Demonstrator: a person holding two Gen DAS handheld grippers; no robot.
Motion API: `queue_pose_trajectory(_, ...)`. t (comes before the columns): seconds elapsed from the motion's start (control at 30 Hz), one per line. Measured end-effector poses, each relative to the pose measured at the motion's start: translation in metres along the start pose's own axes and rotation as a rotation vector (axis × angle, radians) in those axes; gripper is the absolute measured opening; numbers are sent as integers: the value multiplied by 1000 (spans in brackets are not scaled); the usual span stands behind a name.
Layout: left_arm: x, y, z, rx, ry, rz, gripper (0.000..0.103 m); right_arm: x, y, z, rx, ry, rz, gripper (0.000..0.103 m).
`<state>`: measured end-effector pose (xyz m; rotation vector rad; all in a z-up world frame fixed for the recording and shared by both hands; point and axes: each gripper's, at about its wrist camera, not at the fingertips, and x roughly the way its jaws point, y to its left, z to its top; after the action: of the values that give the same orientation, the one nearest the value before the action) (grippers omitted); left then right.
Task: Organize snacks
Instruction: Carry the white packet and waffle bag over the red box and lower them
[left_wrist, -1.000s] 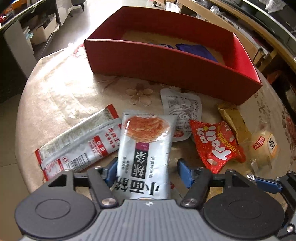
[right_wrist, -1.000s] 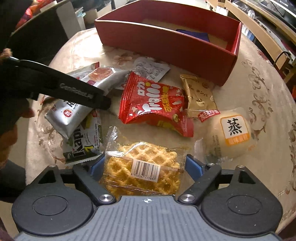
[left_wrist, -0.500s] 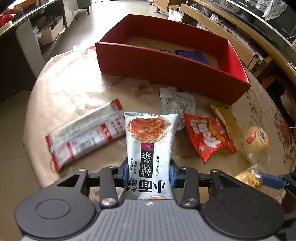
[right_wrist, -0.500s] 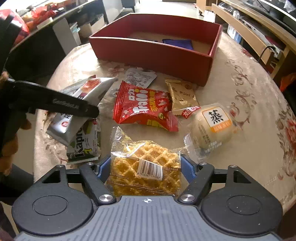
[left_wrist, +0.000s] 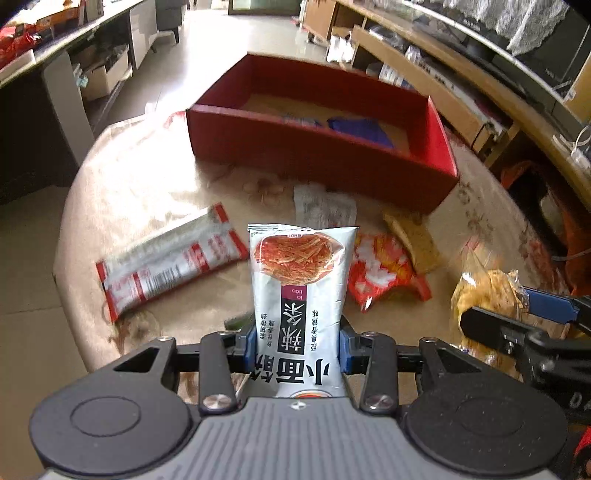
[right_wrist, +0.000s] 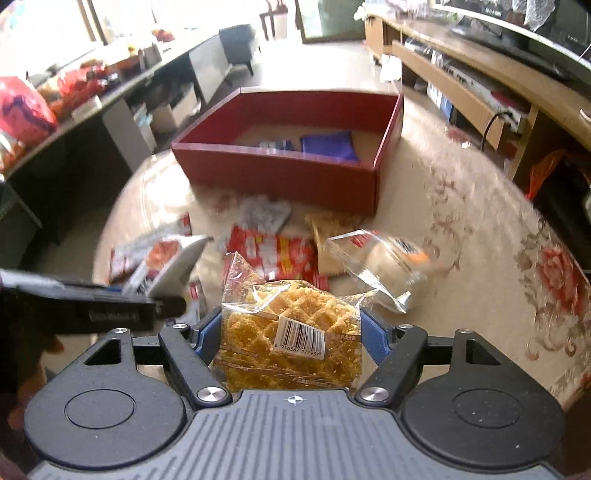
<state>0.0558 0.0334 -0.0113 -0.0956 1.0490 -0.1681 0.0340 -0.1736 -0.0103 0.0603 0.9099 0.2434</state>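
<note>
My left gripper (left_wrist: 297, 349) is shut on a silver noodle-snack packet (left_wrist: 299, 280) and holds it upright above the table. My right gripper (right_wrist: 291, 338) is shut on a bagged waffle (right_wrist: 291, 332), also lifted; it shows at the right of the left wrist view (left_wrist: 487, 295). The red box (left_wrist: 321, 162) stands at the far side of the table and holds a purple packet (left_wrist: 360, 129). The box also shows in the right wrist view (right_wrist: 280, 177).
On the round floral tablecloth (left_wrist: 140, 184) lie a long red-and-silver packet (left_wrist: 170, 262), a red snack bag (left_wrist: 384, 269), a white sachet (left_wrist: 325, 206), a brown packet (left_wrist: 413, 236) and a bagged bun (right_wrist: 384, 266). Shelves and cabinets surround the table.
Both grippers closed on their snacks and lifted them off the table. The views now sit higher and farther back from the red box.
</note>
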Motion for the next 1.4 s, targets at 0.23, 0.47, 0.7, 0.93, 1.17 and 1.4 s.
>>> queue_pose_trajectory(0.23,-3,2,22,-35,-49,-44,40,2,-3,28,32,-67,8,80)
queue_pose_trajectory(0.47,-4,-3,44,-47,-90,-66,40,7,-4,45,45,-96,20,80)
queue_pose_trajectory(0.7,-3,-8,67,-38,-125,-62,40,11,-7,65,58,-124,18,80)
queue_pose_trajectory(0.93,8,-14,102,-47,-153,-57,40,25,-13,92,68,-144,9,80)
queue_pose_trajectory(1.17,29,-20,136,-49,-158,-34,40,44,-25,122,88,-153,-7,80)
queue_pose_trajectory(1.4,52,-18,164,-61,-152,-9,40,67,-34,143,98,-147,-7,80)
